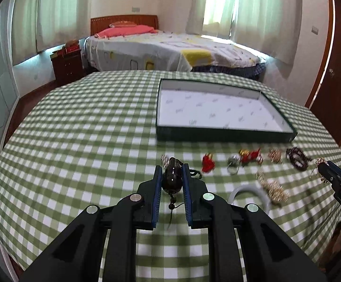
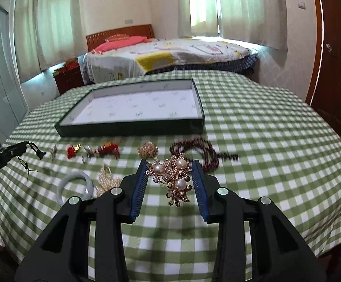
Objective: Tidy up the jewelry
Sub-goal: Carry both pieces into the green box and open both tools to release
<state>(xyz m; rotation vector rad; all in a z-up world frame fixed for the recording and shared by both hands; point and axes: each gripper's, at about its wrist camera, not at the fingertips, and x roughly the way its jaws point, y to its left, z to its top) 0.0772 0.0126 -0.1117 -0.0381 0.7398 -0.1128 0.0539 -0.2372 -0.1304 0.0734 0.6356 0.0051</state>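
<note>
Grippers both loaded above the green-checked table (image 1: 76, 141).

Left gripper (image 1: 172, 176) is clamped on a dark brown pendant (image 1: 172, 178), its cord dangling; right gripper (image 2: 171, 176) pinches a gold pearl brooch (image 2: 174, 178). Loose jewellery, including a white bangle (image 2: 76, 185) and a dark bead strand (image 2: 198, 152), lies near the table's front edge, just before the shallow tray (image 2: 132, 129). Bare cloth spreads wide at both sides.

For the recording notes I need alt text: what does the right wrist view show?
The right gripper holds a gold brooch with three pearls between its blue-padded fingers, above a green checked tablecloth. Beyond it lie more jewelry pieces, a white bangle and an empty shallow box, with a bed behind.
</note>
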